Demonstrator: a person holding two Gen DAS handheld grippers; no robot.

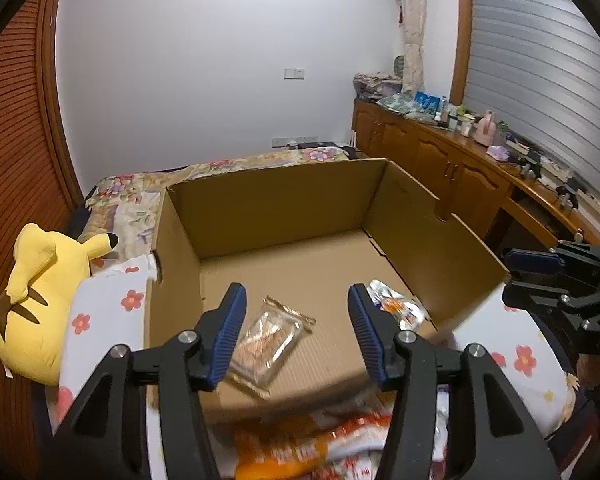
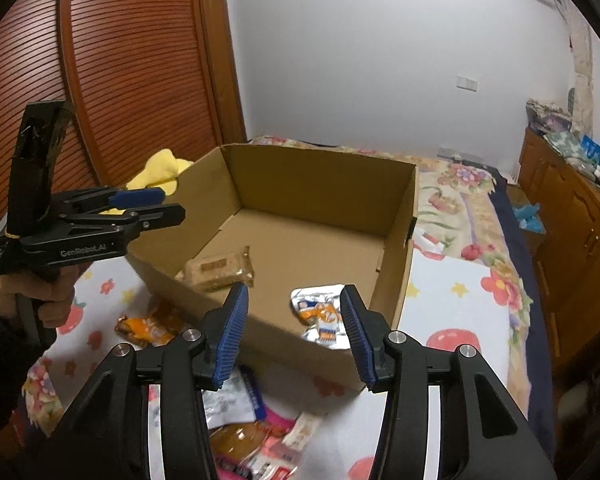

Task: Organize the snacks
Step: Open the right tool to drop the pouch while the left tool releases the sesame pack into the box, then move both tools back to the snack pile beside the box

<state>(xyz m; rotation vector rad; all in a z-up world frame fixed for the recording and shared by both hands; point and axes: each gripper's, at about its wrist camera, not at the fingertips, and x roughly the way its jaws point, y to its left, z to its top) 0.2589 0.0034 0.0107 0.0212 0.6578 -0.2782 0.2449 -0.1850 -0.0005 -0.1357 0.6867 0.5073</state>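
An open cardboard box (image 1: 260, 208) (image 2: 320, 184) stands on the bed. Inside lie a clear pack of brown biscuits (image 1: 266, 342) (image 2: 220, 270) and a silver and orange snack pouch (image 1: 400, 304) (image 2: 318, 314). My left gripper (image 1: 296, 332) is open and empty above the box's near edge; it also shows in the right wrist view (image 2: 148, 204) at the left. My right gripper (image 2: 294, 334) is open and empty over the box's near wall; it shows at the right edge of the left wrist view (image 1: 540, 276). Loose snack packs (image 1: 312, 448) (image 2: 256, 436) lie on the bed in front of the box.
A yellow plush toy (image 1: 40, 300) (image 2: 160, 172) lies left of the box. An orange snack pack (image 2: 148, 328) lies by the box's left corner. A wooden cabinet (image 1: 440, 160) with clutter runs along the right wall. A louvred wooden door (image 2: 120, 80) stands at the left.
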